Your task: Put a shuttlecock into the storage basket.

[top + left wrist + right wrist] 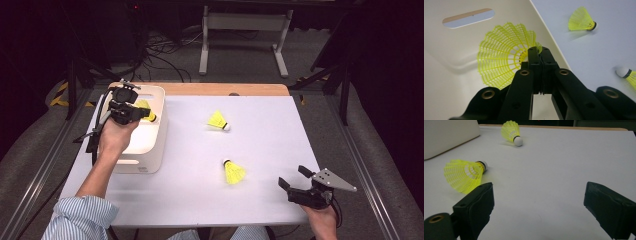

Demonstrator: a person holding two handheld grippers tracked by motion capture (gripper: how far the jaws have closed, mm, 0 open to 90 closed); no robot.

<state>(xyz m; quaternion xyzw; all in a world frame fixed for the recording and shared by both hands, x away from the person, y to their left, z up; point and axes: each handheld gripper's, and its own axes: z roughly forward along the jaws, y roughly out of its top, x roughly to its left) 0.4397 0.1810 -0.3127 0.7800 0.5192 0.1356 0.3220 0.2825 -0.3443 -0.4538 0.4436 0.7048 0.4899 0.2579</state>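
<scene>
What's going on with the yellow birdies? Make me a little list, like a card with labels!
Held birdie: yellow shuttlecock, pinched at its skirt edge by the left gripper over the white bin
Left gripper: shut on that shuttlecock
Right gripper: open, holding nothing, low over the table's near right corner
Birdies on the table: two, the far shuttlecock and the near shuttlecock, both lying on their sides
Table: white top
Likely next: drop the held one into the bin

The white table (260, 165) has a wood strip along its far edge. Behind it sits grey carpet (240, 55), a tangle of black cables (160, 50), a white metal stand (245, 30), mostly dark room.
</scene>
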